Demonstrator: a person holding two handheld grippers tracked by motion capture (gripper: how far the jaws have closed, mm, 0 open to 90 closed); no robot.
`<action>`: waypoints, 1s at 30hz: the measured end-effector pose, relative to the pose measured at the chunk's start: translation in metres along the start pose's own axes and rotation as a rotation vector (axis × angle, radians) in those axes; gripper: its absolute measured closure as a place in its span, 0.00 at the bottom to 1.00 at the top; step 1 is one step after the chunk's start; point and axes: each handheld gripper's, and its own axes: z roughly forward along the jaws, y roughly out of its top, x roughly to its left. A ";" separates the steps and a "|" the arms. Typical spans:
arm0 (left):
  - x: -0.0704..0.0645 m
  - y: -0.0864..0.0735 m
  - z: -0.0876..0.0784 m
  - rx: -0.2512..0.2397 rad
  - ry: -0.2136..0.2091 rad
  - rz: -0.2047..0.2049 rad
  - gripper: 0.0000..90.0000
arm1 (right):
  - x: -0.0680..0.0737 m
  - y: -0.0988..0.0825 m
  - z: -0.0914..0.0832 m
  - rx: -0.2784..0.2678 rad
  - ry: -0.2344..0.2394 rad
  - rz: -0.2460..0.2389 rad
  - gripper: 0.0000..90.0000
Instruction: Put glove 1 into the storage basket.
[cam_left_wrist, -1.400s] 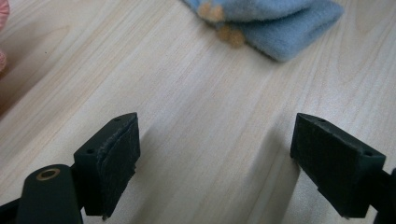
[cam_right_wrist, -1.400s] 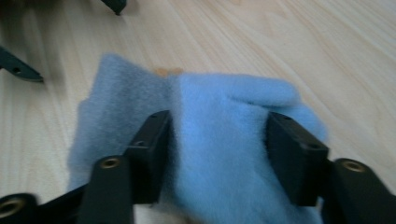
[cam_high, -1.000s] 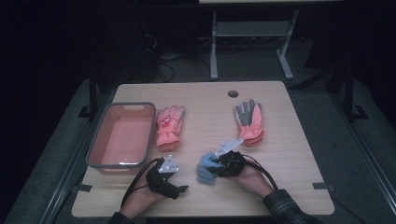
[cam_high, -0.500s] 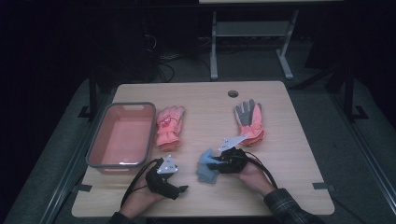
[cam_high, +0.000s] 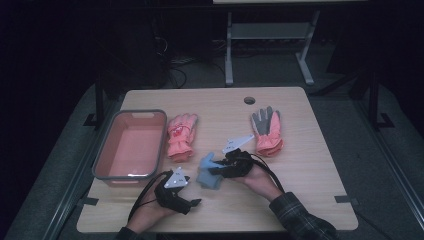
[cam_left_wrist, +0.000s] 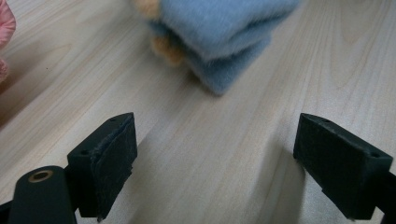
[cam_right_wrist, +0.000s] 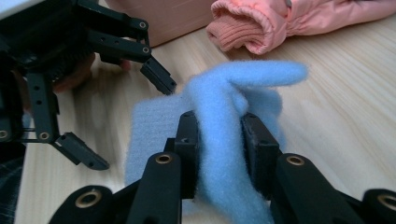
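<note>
Left claw (cam_high: 192, 202) is resting wide open and empty on the near surface (cam_high: 310, 200), unmoved. Right claw (cam_right_wrist: 219, 140) is pinching the blue glove (cam_high: 210, 172) at mid-surface; since a second ago it has been lifting it slightly off the wood, so a carry is probably starting. Further back, pink bin (cam_high: 100, 155), pink glove (cam_high: 181, 136) and grey-palmed glove (cam_high: 267, 131) are lying untouched. The pink glove's red mark is proving unreadable

Black jaws, brass rivets, grey triangular plates, plaid sleeve (cam_high: 305, 220)
</note>
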 end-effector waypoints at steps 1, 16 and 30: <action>0.000 0.000 0.000 0.000 0.000 0.000 0.14 | 0.000 0.000 0.000 0.000 0.000 0.000 0.79; 0.000 0.000 0.000 0.002 0.000 0.003 0.14 | -0.006 0.052 0.007 -0.062 0.013 -0.041 0.79; -0.001 -0.001 0.000 0.000 -0.006 -0.012 0.14 | -0.003 0.105 0.032 -0.110 0.043 -0.080 0.79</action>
